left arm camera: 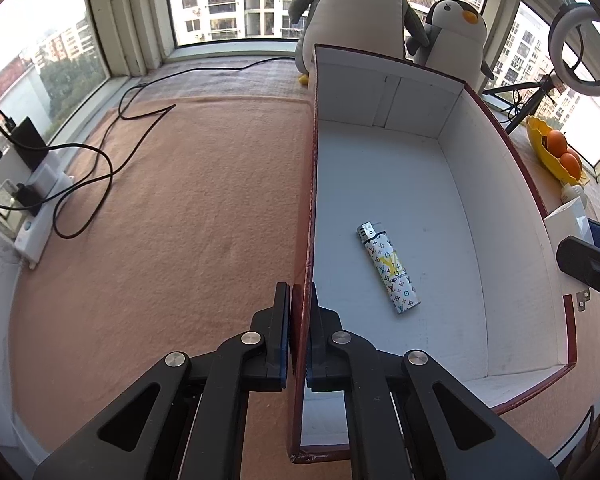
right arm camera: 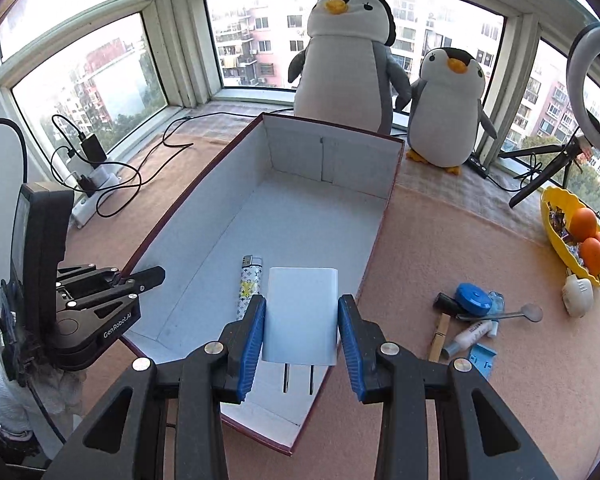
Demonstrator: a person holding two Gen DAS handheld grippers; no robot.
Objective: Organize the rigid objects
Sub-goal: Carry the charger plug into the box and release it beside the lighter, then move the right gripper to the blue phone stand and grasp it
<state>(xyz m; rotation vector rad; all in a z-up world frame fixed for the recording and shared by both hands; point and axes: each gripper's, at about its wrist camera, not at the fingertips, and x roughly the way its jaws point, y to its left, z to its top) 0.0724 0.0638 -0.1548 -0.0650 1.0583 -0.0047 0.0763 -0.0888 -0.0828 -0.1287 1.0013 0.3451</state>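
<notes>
A long box (left arm camera: 420,96), red-brown outside and white inside, lies open on the tan blanket. My left gripper (left arm camera: 299,292) is shut on its left wall near the front corner, also visible in the right wrist view (right arm camera: 120,280). A patterned lighter (left arm camera: 388,268) lies flat on the box floor (right arm camera: 250,284). My right gripper (right arm camera: 302,300) is shut on a white charger plug (right arm camera: 300,316) with its two prongs pointing back at the camera. It hangs over the near end of the box (right arm camera: 340,152), just right of the lighter.
Right of the box lie a blue tape measure (right arm camera: 474,300), a spoon (right arm camera: 532,313), a clothespin (right arm camera: 440,336), a small tube (right arm camera: 472,334) and a blue plastic piece (right arm camera: 482,362). A yellow bowl (right arm camera: 556,236) holds oranges. Two plush penguins (right arm camera: 344,60) stand behind. A power strip (right arm camera: 92,180) with cables is at left.
</notes>
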